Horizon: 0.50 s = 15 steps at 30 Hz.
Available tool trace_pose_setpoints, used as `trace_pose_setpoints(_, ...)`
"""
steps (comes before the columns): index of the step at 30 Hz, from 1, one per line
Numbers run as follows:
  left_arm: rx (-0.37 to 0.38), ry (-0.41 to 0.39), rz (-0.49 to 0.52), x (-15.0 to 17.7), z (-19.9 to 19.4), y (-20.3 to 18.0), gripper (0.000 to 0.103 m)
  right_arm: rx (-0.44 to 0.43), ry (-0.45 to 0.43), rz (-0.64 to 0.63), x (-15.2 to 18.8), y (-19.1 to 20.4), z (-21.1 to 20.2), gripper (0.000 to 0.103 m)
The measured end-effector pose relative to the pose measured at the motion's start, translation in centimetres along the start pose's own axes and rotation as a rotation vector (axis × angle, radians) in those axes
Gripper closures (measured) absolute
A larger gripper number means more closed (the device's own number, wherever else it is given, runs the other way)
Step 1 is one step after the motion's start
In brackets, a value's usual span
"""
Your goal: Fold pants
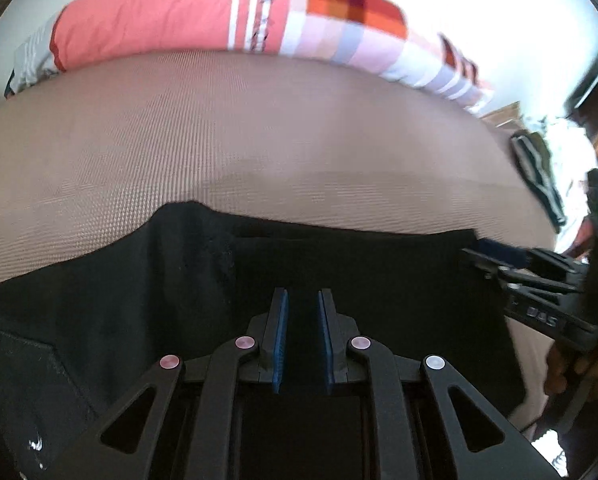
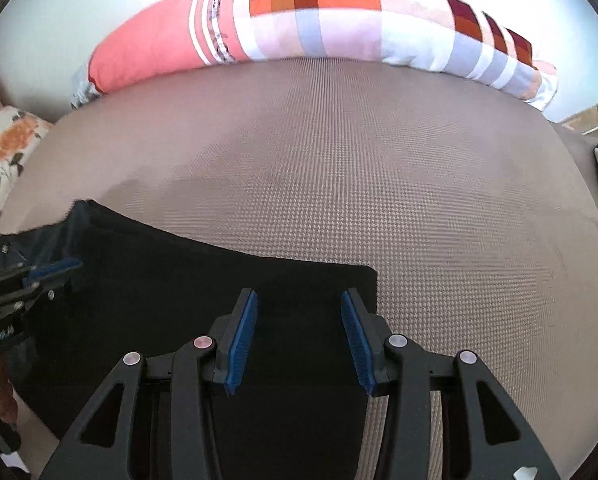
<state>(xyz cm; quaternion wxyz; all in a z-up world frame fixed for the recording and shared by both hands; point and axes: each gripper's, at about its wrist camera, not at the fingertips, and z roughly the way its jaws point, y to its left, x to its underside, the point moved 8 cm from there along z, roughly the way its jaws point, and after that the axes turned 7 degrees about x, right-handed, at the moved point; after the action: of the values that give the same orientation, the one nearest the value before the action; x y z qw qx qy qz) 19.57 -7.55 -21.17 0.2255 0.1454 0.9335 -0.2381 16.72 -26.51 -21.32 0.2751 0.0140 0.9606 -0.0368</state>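
Note:
Black pants (image 1: 339,272) lie flat on a brown textured bed cover (image 1: 259,140), folded into a block with a straight far edge. My left gripper (image 1: 302,300) hovers over the pants with its blue pads a narrow gap apart, nothing between them. My right gripper (image 2: 299,300) is open wide over the right end of the pants (image 2: 219,280), near their right corner, and holds nothing. In the left wrist view the right gripper (image 1: 499,256) shows at the right edge of the pants. In the right wrist view the left gripper (image 2: 51,272) shows at the left.
A long pillow (image 2: 299,24) with coral and checked patches lies along the far side of the bed. A floral cushion (image 2: 7,148) sits at the left. A dark striped item (image 1: 535,172) lies at the bed's right edge. The bed cover (image 2: 419,184) stretches beyond the pants.

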Motion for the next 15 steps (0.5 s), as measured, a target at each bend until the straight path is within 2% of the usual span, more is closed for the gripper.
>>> trace_pose_setpoints(8, -0.007, -0.021, 0.012, 0.5, 0.0, 0.4, 0.087, 0.024, -0.013, -0.004, -0.1, 0.4, 0.2, 0.06)
trace_pose_setpoints(15, 0.01, -0.003, 0.007, 3.6, -1.7, -0.6, 0.076, -0.036, -0.027, 0.044, 1.2, 0.9, -1.8, 0.061)
